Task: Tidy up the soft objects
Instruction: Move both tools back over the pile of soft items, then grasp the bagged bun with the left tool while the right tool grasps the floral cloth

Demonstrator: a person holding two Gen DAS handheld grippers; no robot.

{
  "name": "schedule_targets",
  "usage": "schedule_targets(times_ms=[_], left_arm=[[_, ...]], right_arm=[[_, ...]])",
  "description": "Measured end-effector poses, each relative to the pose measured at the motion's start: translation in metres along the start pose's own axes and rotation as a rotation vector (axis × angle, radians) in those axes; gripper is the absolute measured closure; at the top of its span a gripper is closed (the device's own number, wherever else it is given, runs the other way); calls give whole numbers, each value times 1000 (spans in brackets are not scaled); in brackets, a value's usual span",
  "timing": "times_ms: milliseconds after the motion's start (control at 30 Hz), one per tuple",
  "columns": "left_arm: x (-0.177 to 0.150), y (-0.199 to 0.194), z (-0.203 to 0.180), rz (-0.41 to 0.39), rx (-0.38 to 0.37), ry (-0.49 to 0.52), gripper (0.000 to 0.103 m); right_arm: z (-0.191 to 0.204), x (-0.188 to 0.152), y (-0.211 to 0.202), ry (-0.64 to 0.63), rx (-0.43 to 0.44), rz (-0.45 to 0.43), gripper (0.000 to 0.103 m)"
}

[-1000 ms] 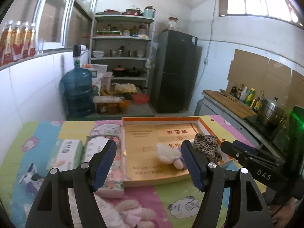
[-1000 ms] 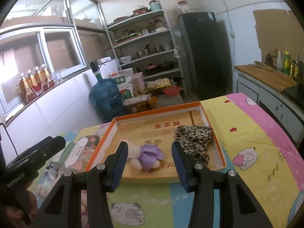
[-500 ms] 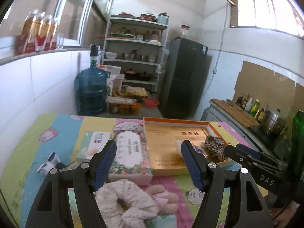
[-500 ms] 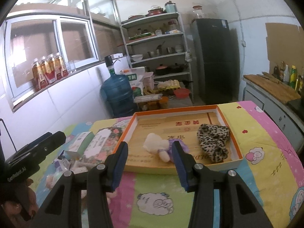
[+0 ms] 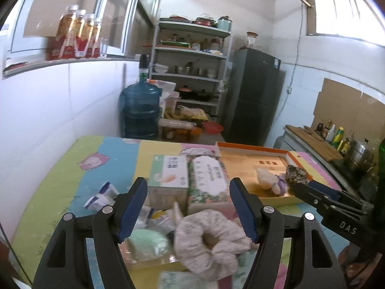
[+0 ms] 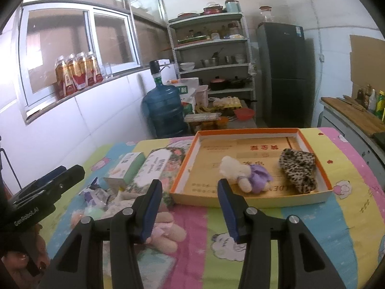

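Left tool [image 5: 188, 208] spread wide, nothing between the pads, hovering over a pale fluffy scrunchie [image 5: 211, 239] at lower centre of the left view. Right tool [image 6: 187, 209] part open, also empty, over the striped worktop [image 6: 336, 221] just short of the orange-rimmed tray [image 6: 185, 166]. Already in the tray: a small plush toy [image 6: 245, 174] in purple and a leopard-print scrunchie [image 6: 298, 169], lying apart. Left of the tray, a clutter of tissue packs [image 5: 208, 180] and small wrappers.

Likely next: pick up the pale scrunchie. Best lowered straight over the ring, pads straddling one side of the loop. Worth avoiding the green pack [image 5: 146, 243] touching it. Close firmly; fabric compresses.
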State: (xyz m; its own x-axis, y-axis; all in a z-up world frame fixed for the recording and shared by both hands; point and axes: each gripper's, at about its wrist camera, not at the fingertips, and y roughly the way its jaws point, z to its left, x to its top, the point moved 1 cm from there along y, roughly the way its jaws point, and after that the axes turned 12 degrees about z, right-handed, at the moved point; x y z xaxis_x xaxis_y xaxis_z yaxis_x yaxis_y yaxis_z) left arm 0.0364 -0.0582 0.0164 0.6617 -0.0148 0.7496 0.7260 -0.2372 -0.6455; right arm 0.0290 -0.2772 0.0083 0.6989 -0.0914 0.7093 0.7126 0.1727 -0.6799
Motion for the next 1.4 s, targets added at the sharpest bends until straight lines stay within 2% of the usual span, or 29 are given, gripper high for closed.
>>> schedule_targets(times_ms=[433,567,633,800,1067,1400], left_arm=[[-19,-10,45,-2,28,-38,31],[-29,-11,58,2,27,-54,31],[-33,-10,63,6,30,-61,31],[-44,-9,78,12,27,-79,31],[-65,-5,100,34,35,-108,31],[-83,3,120,72,31,-133,31]], right_arm=[[43,-15,12,-57,4,43,55],[48,-21,18,-54,-3,64,44],[50,-24,22,-50,-4,75,43],[57,-32,30,-56,10,104,43],[84,-49,47,-132,53,165,43],[96,-57,62,-168,20,202,43]])
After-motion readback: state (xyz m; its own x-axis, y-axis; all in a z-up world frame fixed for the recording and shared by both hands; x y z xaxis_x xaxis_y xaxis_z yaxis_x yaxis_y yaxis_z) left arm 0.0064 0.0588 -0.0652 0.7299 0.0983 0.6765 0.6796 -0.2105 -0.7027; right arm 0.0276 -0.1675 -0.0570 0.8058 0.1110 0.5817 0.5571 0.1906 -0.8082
